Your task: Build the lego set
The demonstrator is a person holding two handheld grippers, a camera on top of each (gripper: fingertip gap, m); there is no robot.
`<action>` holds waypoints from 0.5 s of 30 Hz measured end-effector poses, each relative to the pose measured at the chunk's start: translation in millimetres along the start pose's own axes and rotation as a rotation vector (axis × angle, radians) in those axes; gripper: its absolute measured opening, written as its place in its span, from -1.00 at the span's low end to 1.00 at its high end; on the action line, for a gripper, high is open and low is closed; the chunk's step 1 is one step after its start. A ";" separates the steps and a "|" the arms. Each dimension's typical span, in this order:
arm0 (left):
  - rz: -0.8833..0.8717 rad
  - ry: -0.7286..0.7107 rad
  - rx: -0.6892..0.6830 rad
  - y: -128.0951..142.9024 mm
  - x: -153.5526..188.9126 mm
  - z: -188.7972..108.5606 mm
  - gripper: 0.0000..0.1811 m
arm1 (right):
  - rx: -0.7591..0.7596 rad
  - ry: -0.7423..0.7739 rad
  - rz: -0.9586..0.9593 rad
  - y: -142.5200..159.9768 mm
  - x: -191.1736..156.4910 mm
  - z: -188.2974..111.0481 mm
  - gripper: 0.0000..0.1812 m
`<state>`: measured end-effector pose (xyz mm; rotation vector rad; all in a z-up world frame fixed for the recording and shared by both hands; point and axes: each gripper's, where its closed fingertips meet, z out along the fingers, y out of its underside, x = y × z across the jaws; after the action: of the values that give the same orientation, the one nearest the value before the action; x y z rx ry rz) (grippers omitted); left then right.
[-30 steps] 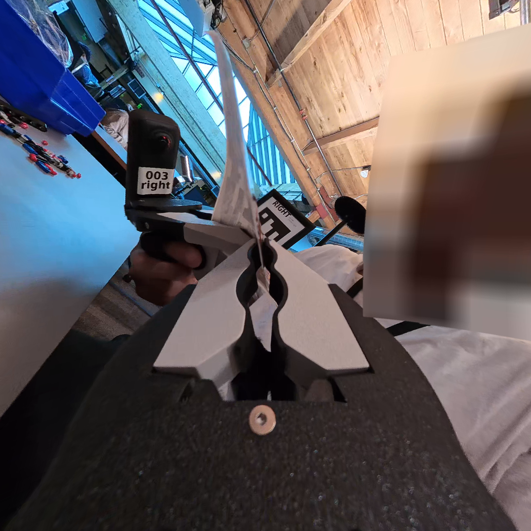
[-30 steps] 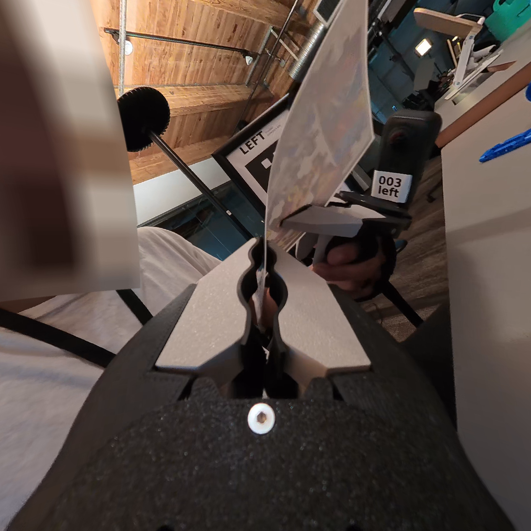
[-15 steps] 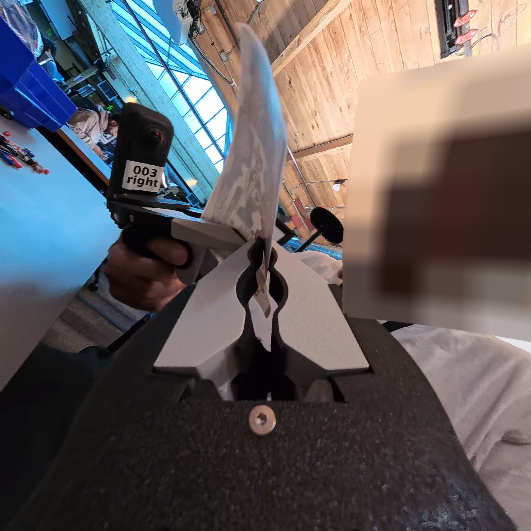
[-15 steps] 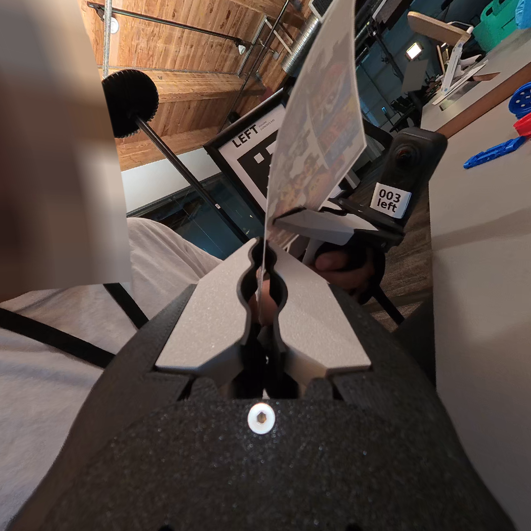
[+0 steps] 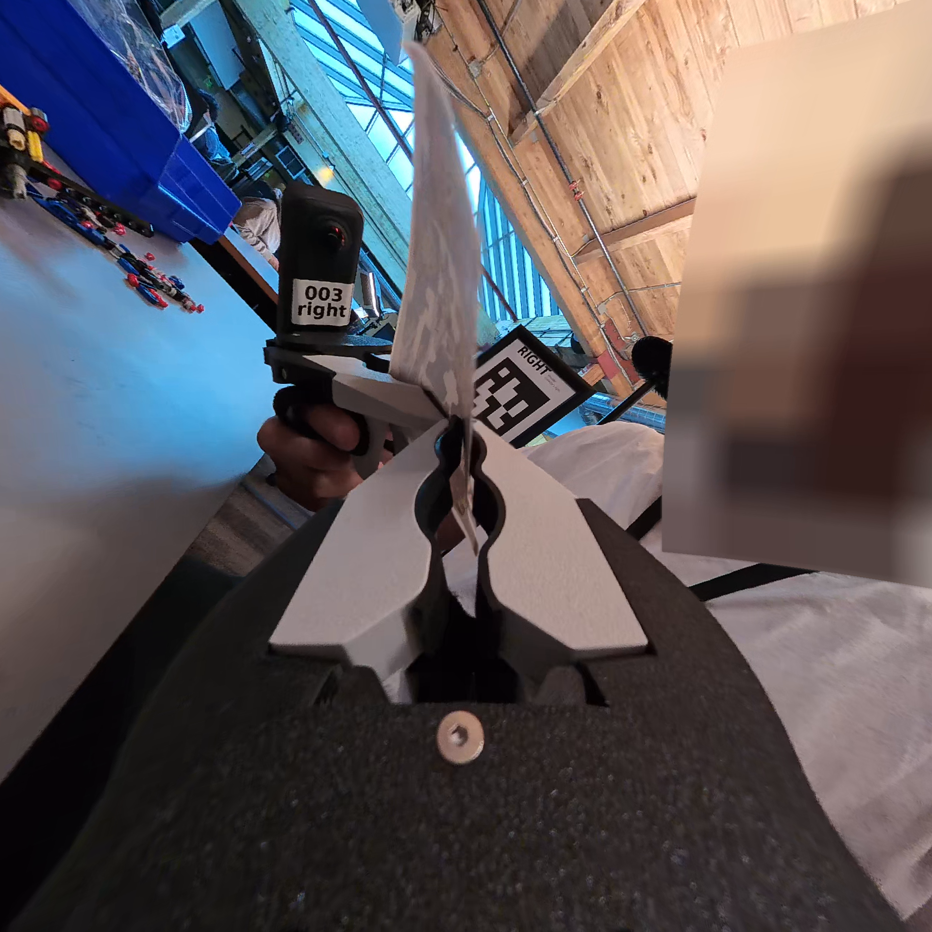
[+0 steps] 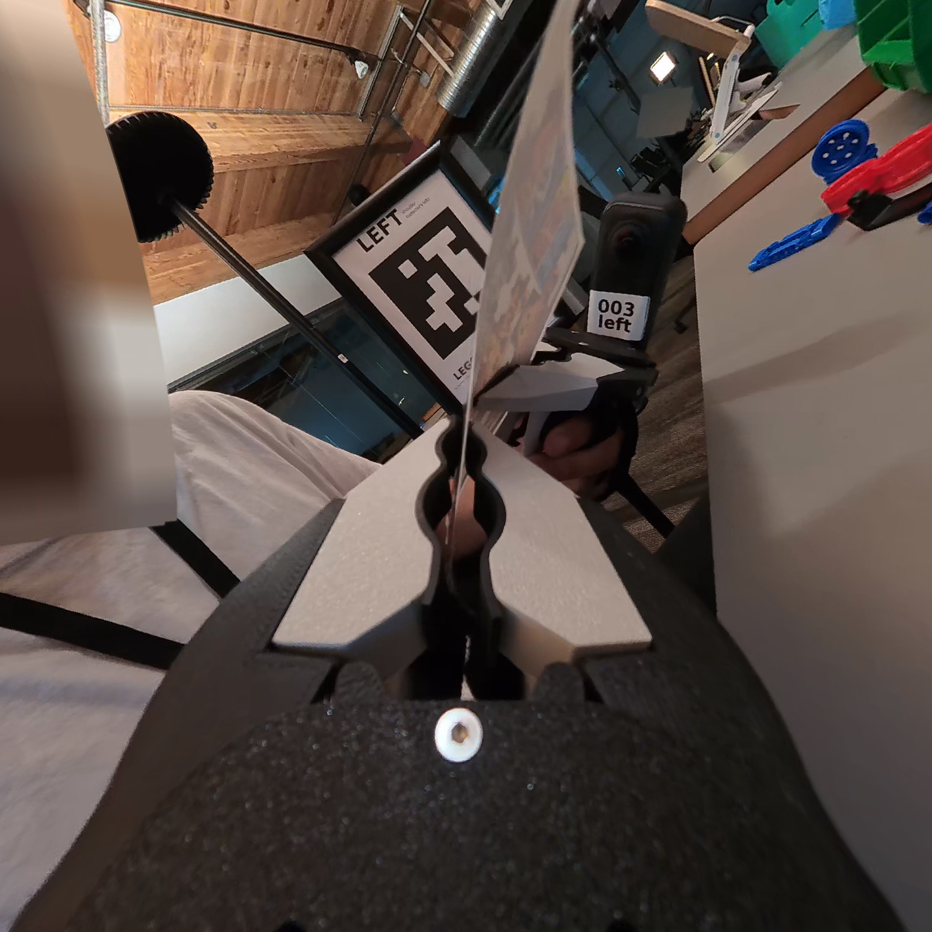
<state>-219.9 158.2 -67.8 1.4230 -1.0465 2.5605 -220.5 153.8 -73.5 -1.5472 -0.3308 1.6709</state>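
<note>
The left gripper (image 5: 461, 433) has its jaws closed on the lower edge of a printed sheet (image 5: 439, 282), most likely the set's instruction booklet, which stands up edge-on between the fingertips. The right gripper (image 6: 463, 428) is closed on the same sheet (image 6: 534, 262) from the opposite side, so the paper is pinched at two points close together and held up off the table (image 5: 101, 383), in front of the person's light shirt (image 5: 807, 706).

The chief risk, as I judge it, is tearing or creasing: if the two grippers pull apart or twist against each other, the thin paper between them takes all the strain. Loosening one grip too soon could let the sheet flop over and slip from the other.

Farther off, the lego pieces lie on the table: small red and blue pins (image 5: 151, 287) near a blue bin (image 5: 126, 136), and, in the right wrist view, a blue wheel (image 6: 842, 151) and red parts (image 6: 887, 176), none in hand
</note>
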 end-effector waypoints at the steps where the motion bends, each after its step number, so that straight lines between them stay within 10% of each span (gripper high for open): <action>1: -0.001 0.000 0.003 -0.6 -0.2 -0.5 -1.00 | -0.006 -0.005 0.001 0.8 -0.6 0.3 -1.00; 15: -0.045 0.081 0.006 3.7 4.9 3.6 -1.00 | 0.006 -0.106 0.013 2.5 -13.1 3.2 -1.00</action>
<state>-221.3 151.9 -64.8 1.3156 -0.9850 2.5677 -225.6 144.1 -65.3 -1.4628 -0.3710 1.7662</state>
